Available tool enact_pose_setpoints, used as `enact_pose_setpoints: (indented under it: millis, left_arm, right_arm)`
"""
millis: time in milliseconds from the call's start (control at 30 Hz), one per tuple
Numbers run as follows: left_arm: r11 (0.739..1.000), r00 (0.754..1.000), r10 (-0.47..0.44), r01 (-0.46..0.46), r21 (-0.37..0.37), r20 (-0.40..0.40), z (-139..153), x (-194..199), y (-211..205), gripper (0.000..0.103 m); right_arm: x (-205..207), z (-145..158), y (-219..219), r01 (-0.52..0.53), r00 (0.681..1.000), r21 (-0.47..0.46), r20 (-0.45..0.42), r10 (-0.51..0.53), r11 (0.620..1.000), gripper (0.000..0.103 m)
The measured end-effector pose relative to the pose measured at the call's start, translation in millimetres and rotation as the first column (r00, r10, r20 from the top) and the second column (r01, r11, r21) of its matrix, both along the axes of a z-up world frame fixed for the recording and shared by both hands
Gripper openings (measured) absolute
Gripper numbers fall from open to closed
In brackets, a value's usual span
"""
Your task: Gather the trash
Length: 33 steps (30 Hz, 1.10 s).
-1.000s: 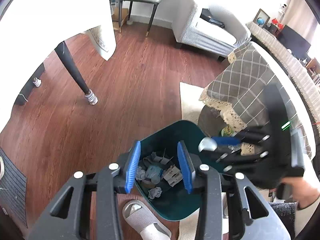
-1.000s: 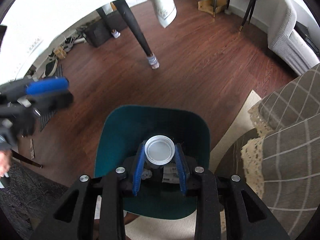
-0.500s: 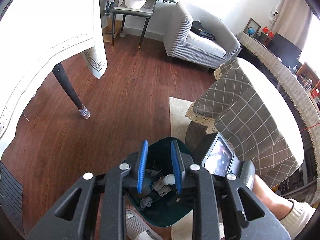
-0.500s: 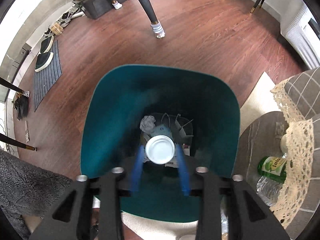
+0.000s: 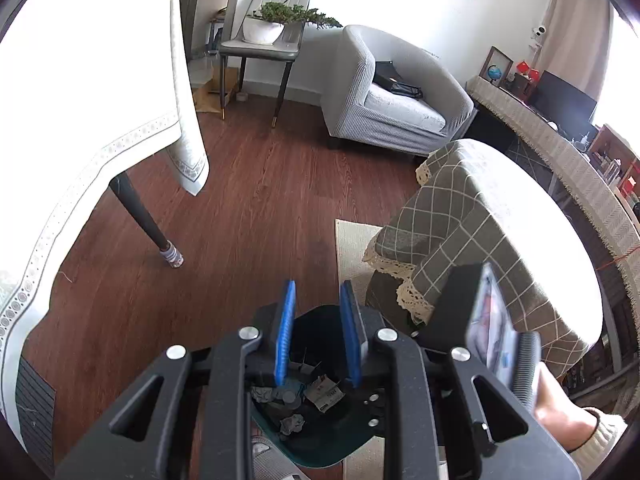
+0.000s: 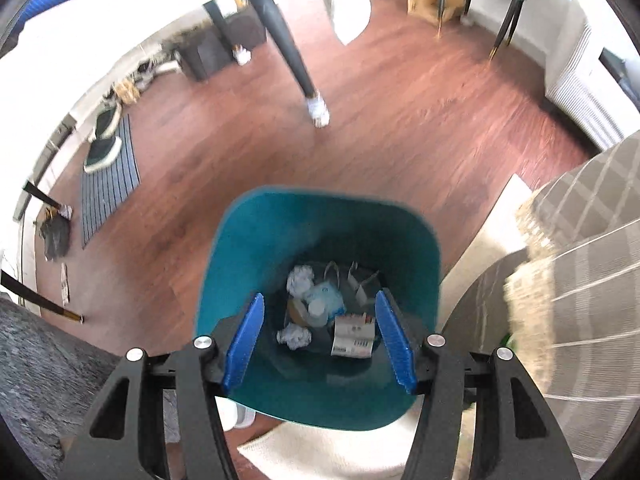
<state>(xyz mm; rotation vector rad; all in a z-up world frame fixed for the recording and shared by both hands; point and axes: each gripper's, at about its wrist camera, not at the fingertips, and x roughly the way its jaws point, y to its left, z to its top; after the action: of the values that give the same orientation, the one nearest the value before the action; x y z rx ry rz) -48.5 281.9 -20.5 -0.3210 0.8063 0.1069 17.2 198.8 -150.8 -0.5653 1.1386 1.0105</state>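
A teal trash bin (image 6: 256, 248) stands on the wood floor, below my right gripper (image 6: 320, 340), which is open and empty above its mouth. Inside lie crumpled paper (image 6: 300, 280), a printed carton (image 6: 352, 338) and a white lid (image 6: 316, 309). In the left wrist view the bin (image 5: 320, 446) shows low behind my left gripper (image 5: 316, 336), whose blue pads stand a small gap apart with nothing between them. The right gripper's body (image 5: 480, 332) shows at the right there.
A draped dining table (image 5: 80, 120) with a dark leg (image 5: 144, 220) is to the left. A checked-cloth round table (image 5: 500, 240) and a cream rug (image 5: 352, 248) are to the right. A grey armchair (image 5: 396, 100) and a plant stand (image 5: 264, 48) are behind.
My right gripper opened and the white lid it held dropped into the bin. My left gripper rose and drew back, its pads closing in somewhat.
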Motion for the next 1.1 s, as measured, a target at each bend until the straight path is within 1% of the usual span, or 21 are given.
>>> enact_pose_setpoints:
  millis: [67, 133, 233, 300, 367, 400, 433, 467, 500, 533, 567, 633, 700, 733, 767, 833, 933, 1000, 1033, 1100]
  left_arm:
    - [0.999, 1.0, -0.003, 0.002, 0.041, 0.021, 11, 0, -7, 0.024]
    - [0.998, 0.999, -0.018, 0.015, 0.06, 0.043, 23, -1, -13, 0.024]
    - [0.997, 0.996, -0.033, 0.028, 0.066, 0.083, 41, -1, -25, 0.032]
    - [0.997, 0.993, -0.042, 0.033, 0.076, 0.113, 53, -1, -33, 0.036]
    - [0.995, 0.989, -0.048, 0.036, 0.088, 0.143, 64, -5, -43, 0.052]
    - [0.996, 0.985, -0.052, 0.038, 0.087, 0.167, 69, -9, -48, 0.056]
    - [0.996, 0.98, -0.052, 0.037, 0.08, 0.19, 73, -12, -51, 0.065]
    - [0.996, 0.976, -0.045, 0.028, 0.081, 0.213, 79, -17, -56, 0.071]
    - [0.996, 0.972, -0.04, 0.021, 0.088, 0.231, 83, -20, -61, 0.073]
    - [0.995, 0.968, -0.039, 0.015, 0.097, 0.247, 87, -24, -65, 0.078]
    - [0.993, 0.963, -0.037, 0.006, 0.115, 0.268, 90, -27, -71, 0.085]
    - [0.985, 0.955, -0.03, -0.021, 0.169, 0.294, 94, -32, -83, 0.095]
    - [0.976, 0.959, -0.031, -0.031, 0.215, 0.28, 93, -32, -95, 0.095]
    - [0.974, 0.963, -0.028, -0.034, 0.225, 0.266, 91, -32, -99, 0.095]
    - [0.971, 0.968, -0.018, -0.042, 0.237, 0.248, 88, -31, -103, 0.096]
    - [0.966, 0.97, 0.005, -0.068, 0.248, 0.245, 83, -34, -107, 0.096]
    - [0.962, 0.964, 0.022, -0.093, 0.258, 0.264, 77, -40, -115, 0.096]
    - [0.961, 0.964, 0.03, -0.101, 0.258, 0.265, 73, -41, -119, 0.096]
    - [0.957, 0.964, 0.029, -0.103, 0.27, 0.264, 71, -41, -122, 0.096]
    - [0.956, 0.961, 0.023, -0.101, 0.275, 0.274, 68, -44, -126, 0.096]
  right_arm:
    - [1, 21, -6, 0.014, 0.999, 0.042, 0.033, -0.016, 0.999, 0.059]
    - [3, 43, -17, 0.037, 0.997, 0.089, 0.062, -0.042, 0.995, 0.059]
    - [5, 75, -35, 0.065, 0.991, 0.149, 0.102, -0.081, 0.987, 0.059]
    - [5, 98, -49, 0.078, 0.983, 0.18, 0.148, -0.106, 0.981, 0.062]
    - [4, 120, -62, 0.095, 0.972, 0.209, 0.193, -0.136, 0.973, 0.066]
    - [3, 130, -71, 0.108, 0.965, 0.228, 0.21, -0.157, 0.968, 0.068]
    - [4, 138, -79, 0.122, 0.96, 0.244, 0.219, -0.177, 0.962, 0.071]
    - [6, 145, -90, 0.138, 0.953, 0.261, 0.227, -0.199, 0.956, 0.073]
    - [7, 153, -99, 0.155, 0.945, 0.277, 0.237, -0.224, 0.948, 0.073]
    - [7, 160, -110, 0.172, 0.937, 0.294, 0.245, -0.248, 0.94, 0.073]
    - [6, 167, -120, 0.187, 0.928, 0.306, 0.256, -0.27, 0.933, 0.074]
    - [4, 178, -137, 0.214, 0.906, 0.322, 0.288, -0.311, 0.922, 0.075]
    - [3, 187, -156, 0.243, 0.884, 0.341, 0.309, -0.352, 0.908, 0.078]
    - [1, 192, -167, 0.259, 0.87, 0.355, 0.319, -0.377, 0.898, 0.084]
    - [0, 196, -178, 0.274, 0.855, 0.369, 0.33, -0.4, 0.888, 0.088]
    - [-2, 203, -199, 0.31, 0.825, 0.395, 0.34, -0.451, 0.865, 0.088]
    - [-4, 205, -228, 0.361, 0.796, 0.405, 0.336, -0.504, 0.84, 0.094]
    - [-6, 204, -250, 0.399, 0.766, 0.405, 0.347, -0.542, 0.823, 0.095]
    - [-8, 203, -261, 0.413, 0.755, 0.408, 0.346, -0.557, 0.814, 0.098]
    - [-13, 202, -282, 0.444, 0.728, 0.42, 0.346, -0.592, 0.792, 0.099]
